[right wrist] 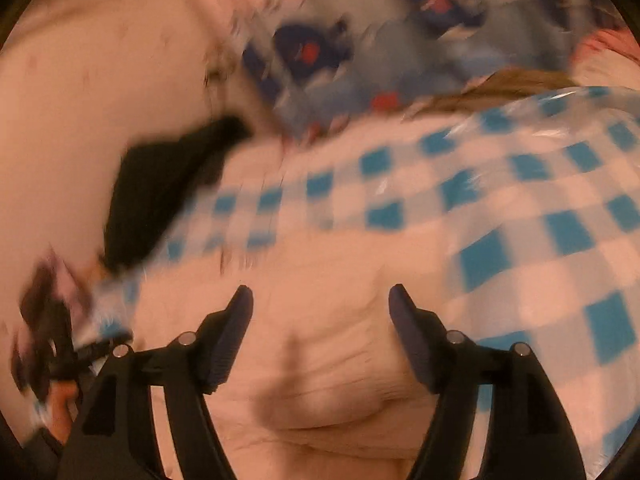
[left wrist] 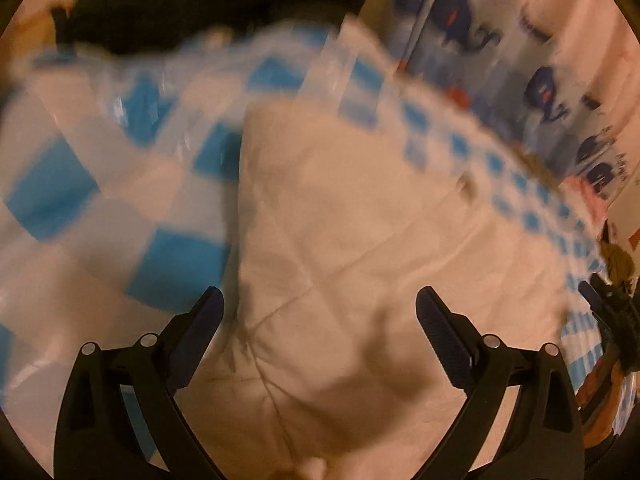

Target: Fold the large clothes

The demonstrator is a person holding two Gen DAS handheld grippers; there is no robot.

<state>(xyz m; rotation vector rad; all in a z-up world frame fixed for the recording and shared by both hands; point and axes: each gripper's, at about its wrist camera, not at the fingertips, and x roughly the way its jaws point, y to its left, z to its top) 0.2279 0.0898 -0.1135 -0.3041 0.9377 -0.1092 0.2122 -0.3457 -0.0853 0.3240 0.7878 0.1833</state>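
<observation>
Both grippers spread over a cream garment, pinching nothing

Cream cloth (left wrist: 352,216) lies nearest, flat on the blue-checked sheet (left wrist: 52,192) directly under the left gripper (left wrist: 320,304) and right gripper (right wrist: 320,300), whose jaws stand apart and empty. It looks soft, light and limp (creased, so it will sag and drag rather than hold shape); the straight left edge toward 9 o'clock in the left wrist view seems the likeliest place to pinch. Its long axis appears to run from 6 toward 12 o'clock there, though blur hides its ends. Beyond, a dark garment (left wrist: 192,4) sits at 11 o'clock, patterned bedding (left wrist: 500,52) at 1.
</observation>
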